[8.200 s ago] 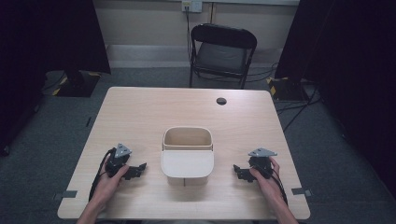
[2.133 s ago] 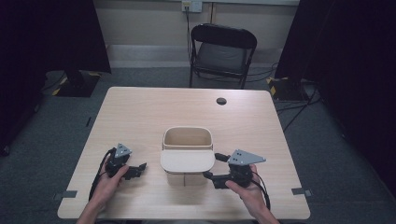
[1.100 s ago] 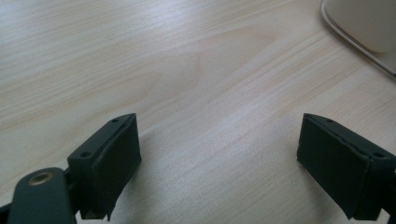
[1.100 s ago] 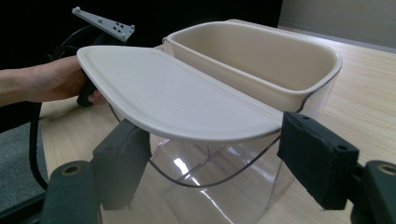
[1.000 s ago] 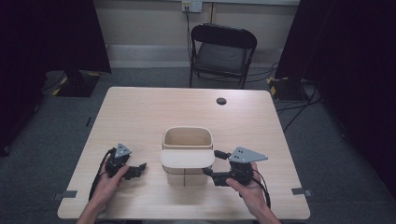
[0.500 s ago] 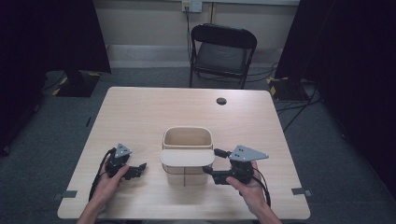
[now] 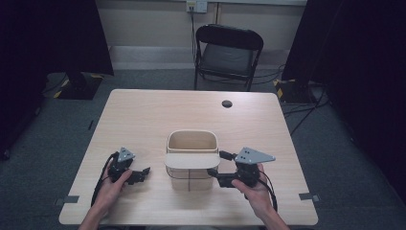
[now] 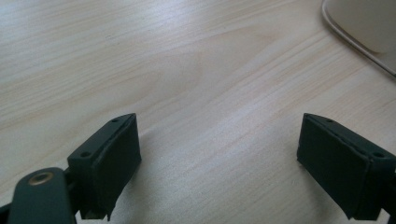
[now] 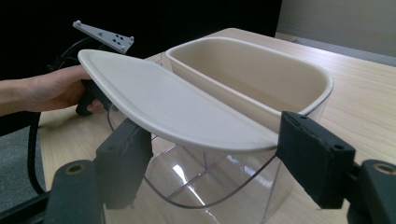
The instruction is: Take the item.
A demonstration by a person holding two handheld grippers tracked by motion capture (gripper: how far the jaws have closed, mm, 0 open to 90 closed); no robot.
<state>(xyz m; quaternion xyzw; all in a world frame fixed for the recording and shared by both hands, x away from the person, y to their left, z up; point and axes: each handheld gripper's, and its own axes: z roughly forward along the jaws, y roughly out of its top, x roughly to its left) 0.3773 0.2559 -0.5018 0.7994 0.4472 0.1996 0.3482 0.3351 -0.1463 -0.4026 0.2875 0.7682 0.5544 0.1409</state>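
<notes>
A clear plastic box [image 7: 190, 178] stands at the table's middle with a beige tray [image 7: 191, 141] in its far half. A white lid [image 7: 191, 160] lies across its near half. My right gripper [image 7: 221, 167] is at the lid's right end. In the right gripper view its jaws straddle the rounded end of the lid [image 9: 177, 102], and both pads meet the lid's edges. My left gripper [image 7: 141, 173] rests on the table left of the box, apart from it. Its jaws [image 8: 217, 144] stand wide open over bare wood.
The wooden table [image 7: 158, 115] has a small black round thing [image 7: 227, 103] near its far edge. A black folding chair [image 7: 227, 50] stands behind the table. Dark curtains flank the room, and cables lie on the floor at the right.
Since the earliest frame my right gripper has come in from the box's right side to the lid's end. Over the last second nothing has moved.
</notes>
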